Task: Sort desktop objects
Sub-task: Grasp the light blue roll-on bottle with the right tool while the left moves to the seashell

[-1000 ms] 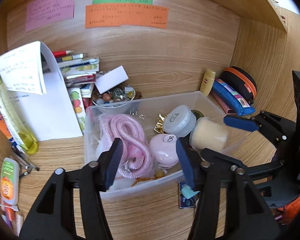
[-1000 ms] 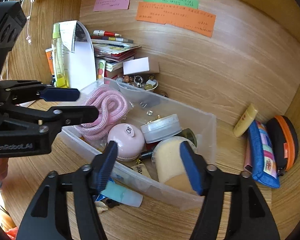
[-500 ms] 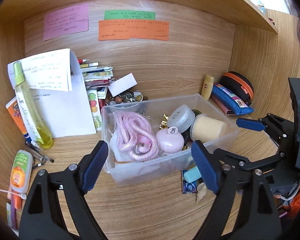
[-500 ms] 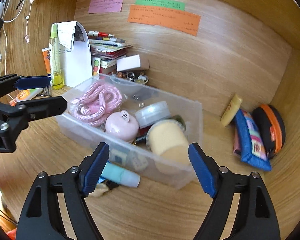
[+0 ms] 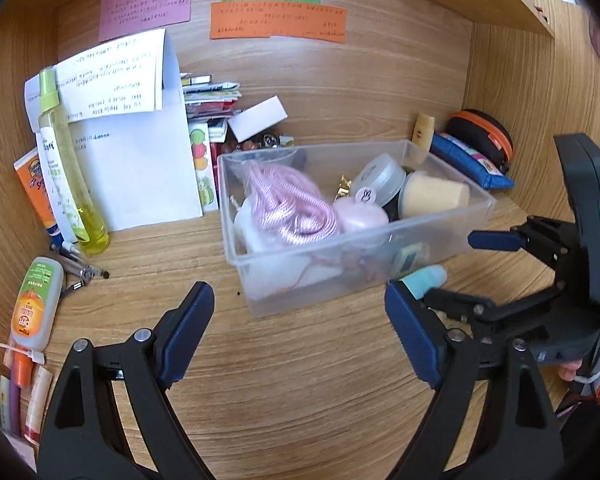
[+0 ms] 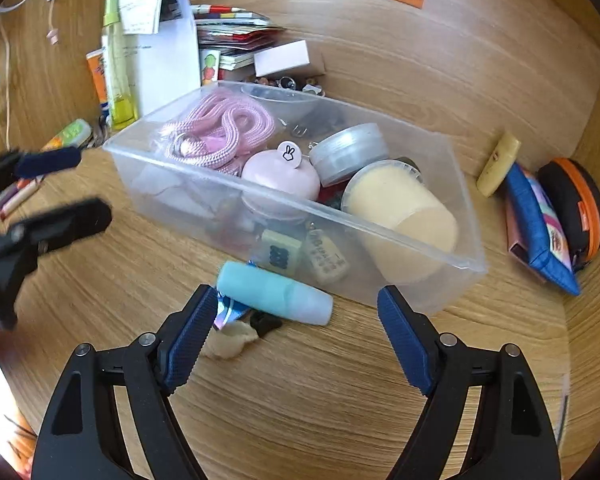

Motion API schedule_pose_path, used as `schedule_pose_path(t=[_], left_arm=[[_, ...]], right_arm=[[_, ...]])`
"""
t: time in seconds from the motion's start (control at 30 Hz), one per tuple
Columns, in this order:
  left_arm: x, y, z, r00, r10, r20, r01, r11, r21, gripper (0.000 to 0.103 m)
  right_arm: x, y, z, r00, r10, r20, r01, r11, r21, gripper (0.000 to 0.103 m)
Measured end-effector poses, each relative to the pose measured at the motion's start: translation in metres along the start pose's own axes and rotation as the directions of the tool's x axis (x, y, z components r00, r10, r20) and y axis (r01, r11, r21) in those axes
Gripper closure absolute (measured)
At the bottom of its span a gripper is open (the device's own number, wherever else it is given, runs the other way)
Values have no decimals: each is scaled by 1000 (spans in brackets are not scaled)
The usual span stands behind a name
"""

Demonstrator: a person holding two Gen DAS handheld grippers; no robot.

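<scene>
A clear plastic bin (image 5: pixel 448 224) (image 6: pixel 416 240) sits mid-desk holding a pink rope (image 5: pixel 288 204) (image 6: pixel 220 132), a pink round case (image 5: pixel 360 214) (image 6: pixel 280 174), a clear lidded jar (image 5: pixel 378 178) (image 6: pixel 348 152) and a cream cup (image 5: pixel 434 196) (image 6: pixel 400 212). A teal tube (image 6: pixel 274 294) (image 5: pixel 424 280) lies on the desk against the bin's front. My left gripper (image 5: pixel 300 332) is open and empty, short of the bin. My right gripper (image 6: pixel 296 332) is open and empty, just before the teal tube.
A yellow spray bottle (image 5: pixel 66 176), white paper stand (image 5: pixel 140 152), stacked booklets (image 5: pixel 208 104) and orange-label bottle (image 5: pixel 36 300) crowd the left. A blue pouch (image 6: pixel 540 228), black-orange case (image 6: pixel 576 200) and yellow tube (image 6: pixel 498 164) lie at the right. Scraps (image 6: pixel 236 336) lie by the teal tube.
Both grippers have opened wide and pulled back from the bin. The bin now stands on the desk farther from both cameras.
</scene>
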State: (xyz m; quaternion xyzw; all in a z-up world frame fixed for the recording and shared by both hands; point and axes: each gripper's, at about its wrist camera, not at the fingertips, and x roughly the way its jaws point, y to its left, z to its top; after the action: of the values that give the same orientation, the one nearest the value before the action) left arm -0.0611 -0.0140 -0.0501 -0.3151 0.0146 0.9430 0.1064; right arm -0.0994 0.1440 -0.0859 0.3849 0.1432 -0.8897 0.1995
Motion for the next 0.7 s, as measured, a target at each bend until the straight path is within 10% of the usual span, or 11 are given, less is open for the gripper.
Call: schedule_pose_path(t=[0.7], left_arm=[[13, 10, -9, 995, -89, -38, 87, 995, -54, 15]], right_arm=[[32, -5, -1, 995, 71, -71, -62, 991, 122, 33]])
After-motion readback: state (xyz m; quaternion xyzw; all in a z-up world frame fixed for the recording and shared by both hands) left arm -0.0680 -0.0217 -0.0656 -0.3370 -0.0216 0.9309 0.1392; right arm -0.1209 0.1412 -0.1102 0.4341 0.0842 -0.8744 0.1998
